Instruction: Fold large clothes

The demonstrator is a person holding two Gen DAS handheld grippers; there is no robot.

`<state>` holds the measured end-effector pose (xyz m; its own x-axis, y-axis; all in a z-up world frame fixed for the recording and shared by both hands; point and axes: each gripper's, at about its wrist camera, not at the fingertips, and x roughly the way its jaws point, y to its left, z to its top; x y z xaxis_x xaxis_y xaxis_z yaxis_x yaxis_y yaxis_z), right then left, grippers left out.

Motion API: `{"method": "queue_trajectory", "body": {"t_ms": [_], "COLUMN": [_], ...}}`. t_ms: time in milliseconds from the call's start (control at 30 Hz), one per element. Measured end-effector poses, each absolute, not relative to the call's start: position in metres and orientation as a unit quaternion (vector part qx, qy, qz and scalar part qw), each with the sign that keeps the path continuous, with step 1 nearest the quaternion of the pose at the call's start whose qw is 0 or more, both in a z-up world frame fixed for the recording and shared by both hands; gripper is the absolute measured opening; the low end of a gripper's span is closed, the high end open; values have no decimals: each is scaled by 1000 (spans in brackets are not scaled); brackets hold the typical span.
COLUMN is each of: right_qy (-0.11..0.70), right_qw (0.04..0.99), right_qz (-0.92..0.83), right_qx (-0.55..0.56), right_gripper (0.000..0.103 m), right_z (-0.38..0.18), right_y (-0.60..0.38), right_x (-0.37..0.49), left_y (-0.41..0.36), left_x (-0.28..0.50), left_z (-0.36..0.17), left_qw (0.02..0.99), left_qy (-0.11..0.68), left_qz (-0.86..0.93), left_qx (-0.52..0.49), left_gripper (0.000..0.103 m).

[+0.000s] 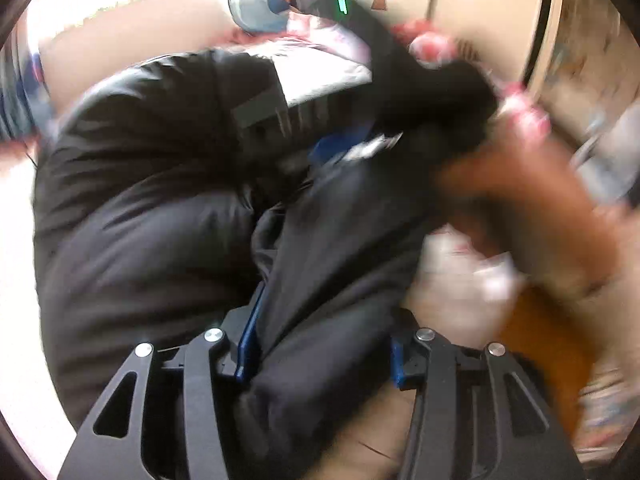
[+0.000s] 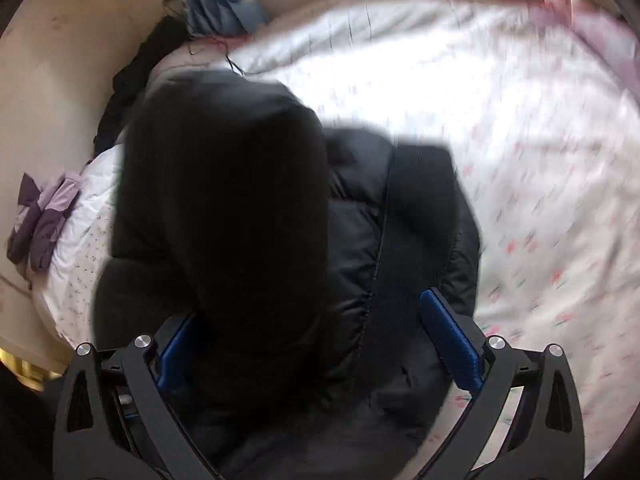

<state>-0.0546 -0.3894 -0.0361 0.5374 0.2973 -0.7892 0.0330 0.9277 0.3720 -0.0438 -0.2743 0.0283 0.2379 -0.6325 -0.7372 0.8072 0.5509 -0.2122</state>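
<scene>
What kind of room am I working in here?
Most likely a bedroom. The black puffy quilted jacket lies on a bed with a white flower-print sheet, a blue-patterned pillow sits at the far edge against a beige wall.
</scene>
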Motion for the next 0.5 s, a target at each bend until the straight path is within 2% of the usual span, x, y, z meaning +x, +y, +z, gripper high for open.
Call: {"method": "queue_trajectory", "body": {"t_ms": [67, 100, 167, 233, 367, 433, 500], "right_qy": [463, 460, 464, 468, 426, 427, 441], "right_qw": [862, 861, 856, 856, 893, 896, 885], "right_qz": [75, 79, 84, 73, 29, -3, -16], "right_qx": [191, 204, 212, 208, 142, 119, 147], "right_gripper": [96, 96, 96, 96, 96, 96, 96], "right_z": [-54, -61, -66, -56, -11, -10, -32], "right_y": [-390, -391, -392, -393, -384, -387, -402], "right_x": [-65, -69, -69, -68, -66, -59, -55], "left_y": [-248, -229, -224, -224, -256, -274, -283], "left_x": [-41, -29, -8, 13, 26, 13, 5], "left_z": [46, 59, 72, 71, 16, 5, 4], "left_qw": [767, 772, 797, 810, 808, 818, 816], "left_qy": [416, 406, 386, 388, 425, 409, 407], "left_qz": [-487, -490, -463, -437, -407, -402, -408], "left_qx": [39, -11, -43, -42, 11, 48, 49], "left_gripper": [49, 55, 69, 70, 70, 70, 70]}}
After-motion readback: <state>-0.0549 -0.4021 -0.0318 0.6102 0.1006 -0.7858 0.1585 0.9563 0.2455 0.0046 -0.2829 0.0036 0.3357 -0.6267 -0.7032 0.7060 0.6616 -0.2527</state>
